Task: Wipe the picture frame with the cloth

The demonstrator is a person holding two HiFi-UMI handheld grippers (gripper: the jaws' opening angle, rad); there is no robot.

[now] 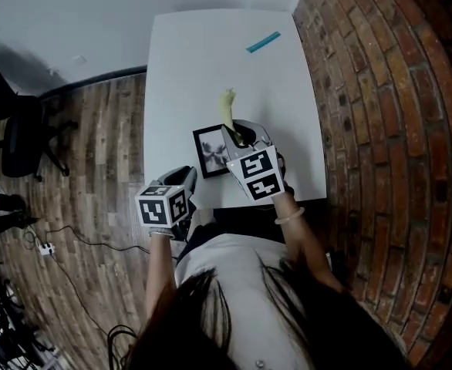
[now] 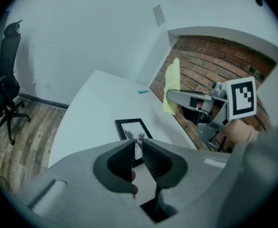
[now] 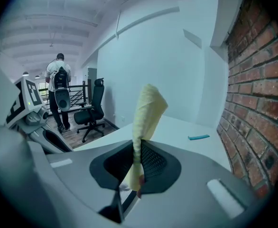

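- The picture frame (image 1: 209,153) lies flat on the white table (image 1: 210,52), close to the near edge, and nothing pins it. A sideways wipe could push it across the smooth top or off that near edge.
- The left gripper (image 1: 189,179) is just left of and nearer than the frame, at the table's near edge. Its jaws are a narrow gap apart with nothing between them. If it is meant to steady the frame it is not yet on it, and closing from this angle could nudge the frame rather than catch its edge.
- The right gripper (image 1: 237,136) is clamped on the yellow cloth (image 1: 227,108), which stands up past the jaw tips as a narrow folded strip. With so little cloth spread out, the hard jaw tips could meet the glass before the fabric does and scratch it.
- The cloth is pinched along a thin fold, so dragging it could pull it out of the grip.
- The frame is a thin black rectangle around a black-and-white picture. Its right edge sits under the right gripper in the head view.
- Any dust on it is too small to tell.
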